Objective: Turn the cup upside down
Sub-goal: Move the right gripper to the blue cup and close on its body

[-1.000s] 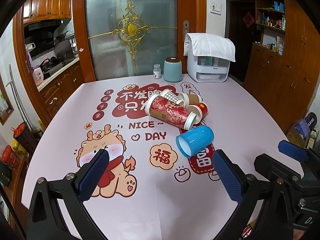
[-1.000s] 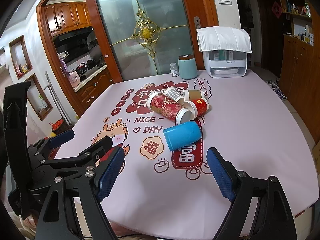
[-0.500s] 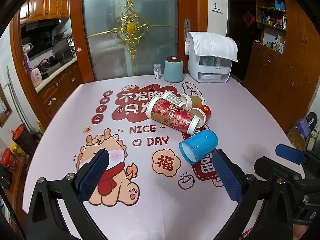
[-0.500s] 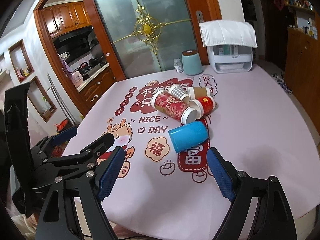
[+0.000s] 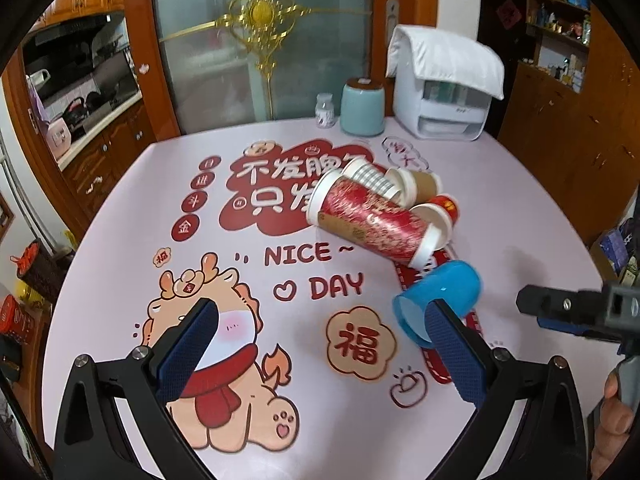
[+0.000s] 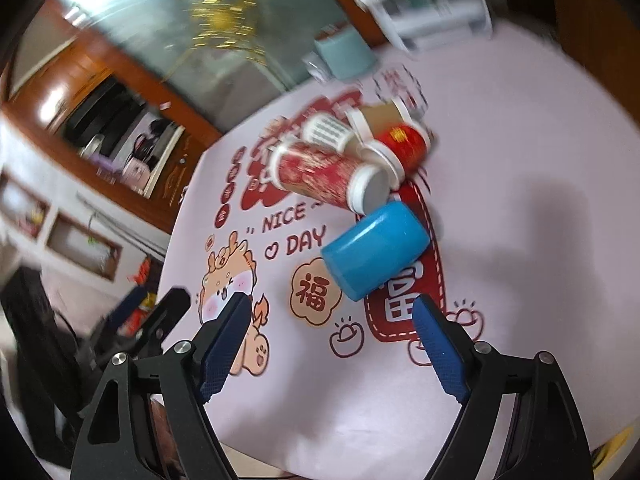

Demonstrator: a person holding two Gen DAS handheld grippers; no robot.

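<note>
A blue plastic cup [image 5: 440, 296] lies on its side on the printed pink tablecloth, its open mouth towards my left gripper. In the right wrist view the blue cup [image 6: 376, 250] shows its side, a little beyond the finger gap. My left gripper [image 5: 320, 344] is open and empty, low over the table, its right finger just in front of the cup's mouth. My right gripper [image 6: 332, 338] is open and empty, tilted and close to the cup. Its body shows in the left wrist view [image 5: 580, 312] at the right.
Several paper cups lie in a pile just behind the blue cup: a tall red one [image 5: 372, 220], a checked one [image 5: 370, 178], a brown one [image 5: 420, 182] and a small red one [image 5: 440, 210]. A teal canister [image 5: 362, 108], a small bottle [image 5: 325, 110] and a white appliance [image 5: 440, 88] stand at the far edge.
Both grippers have moved forward towards the blue cup. The right gripper has tilted and come in close, with motion blur. The cups have not moved.
</note>
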